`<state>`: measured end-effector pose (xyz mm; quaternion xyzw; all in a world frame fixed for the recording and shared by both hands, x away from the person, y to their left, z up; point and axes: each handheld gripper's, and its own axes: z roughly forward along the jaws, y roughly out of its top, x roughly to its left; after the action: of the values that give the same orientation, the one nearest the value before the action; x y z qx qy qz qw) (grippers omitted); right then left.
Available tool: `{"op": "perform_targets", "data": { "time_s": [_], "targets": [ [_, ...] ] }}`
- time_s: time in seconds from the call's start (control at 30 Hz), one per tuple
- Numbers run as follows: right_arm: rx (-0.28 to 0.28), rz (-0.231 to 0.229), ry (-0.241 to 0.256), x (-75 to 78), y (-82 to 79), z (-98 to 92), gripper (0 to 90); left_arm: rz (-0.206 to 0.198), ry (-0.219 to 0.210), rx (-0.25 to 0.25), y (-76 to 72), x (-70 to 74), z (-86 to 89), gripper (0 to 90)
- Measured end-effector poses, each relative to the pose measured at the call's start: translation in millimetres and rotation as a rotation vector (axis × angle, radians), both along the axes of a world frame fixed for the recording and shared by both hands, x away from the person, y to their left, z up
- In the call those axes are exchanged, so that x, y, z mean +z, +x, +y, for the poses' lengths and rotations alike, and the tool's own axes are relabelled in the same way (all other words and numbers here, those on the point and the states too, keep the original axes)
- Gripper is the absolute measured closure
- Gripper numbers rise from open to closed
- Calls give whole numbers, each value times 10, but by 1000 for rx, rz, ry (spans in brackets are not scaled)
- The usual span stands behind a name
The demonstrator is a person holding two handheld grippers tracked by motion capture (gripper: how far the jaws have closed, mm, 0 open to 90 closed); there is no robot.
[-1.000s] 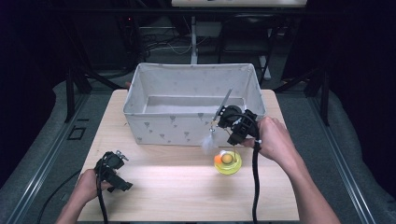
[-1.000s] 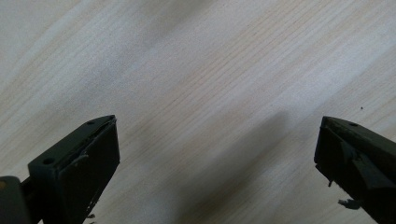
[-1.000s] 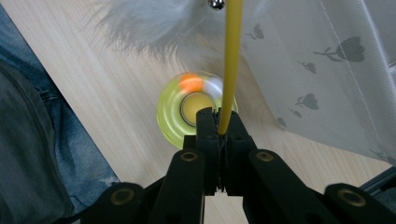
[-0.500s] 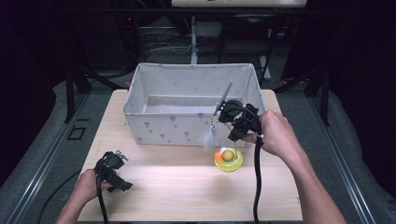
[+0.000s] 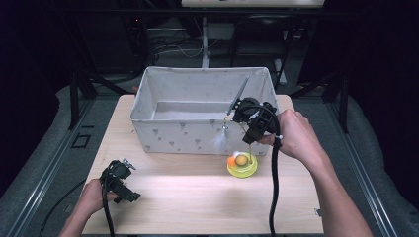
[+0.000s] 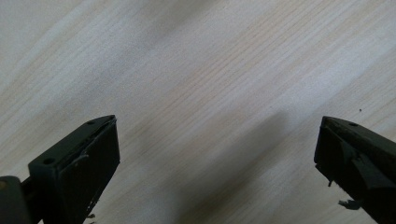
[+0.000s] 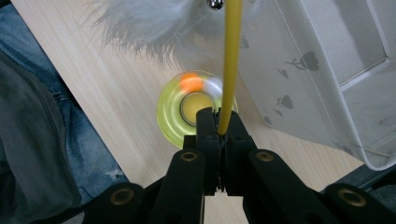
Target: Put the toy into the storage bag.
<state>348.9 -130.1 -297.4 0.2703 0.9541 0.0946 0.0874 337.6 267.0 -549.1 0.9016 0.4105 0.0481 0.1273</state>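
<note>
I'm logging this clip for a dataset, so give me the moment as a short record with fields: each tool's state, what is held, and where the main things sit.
right tool: shut on the yellow rod of a toy, above the table
toy base: yellow disc with an orange ball, on the table in front of the bin
feather: white, hangs by the bin's front wall
fabric bin: white, open top, at the table's far side
left tool: open, holds nothing, low over the wooden table at the near left
</note>
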Motion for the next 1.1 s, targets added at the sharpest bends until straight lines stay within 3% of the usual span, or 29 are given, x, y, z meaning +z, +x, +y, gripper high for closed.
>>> {"op": "perform_targets", "data": {
  "time_s": [1.1],
  "targets": [
    [-22, -31, 22, 400, 40, -85, 883, 7, 2, -2, -2, -10, -13, 3]
  ]
}}
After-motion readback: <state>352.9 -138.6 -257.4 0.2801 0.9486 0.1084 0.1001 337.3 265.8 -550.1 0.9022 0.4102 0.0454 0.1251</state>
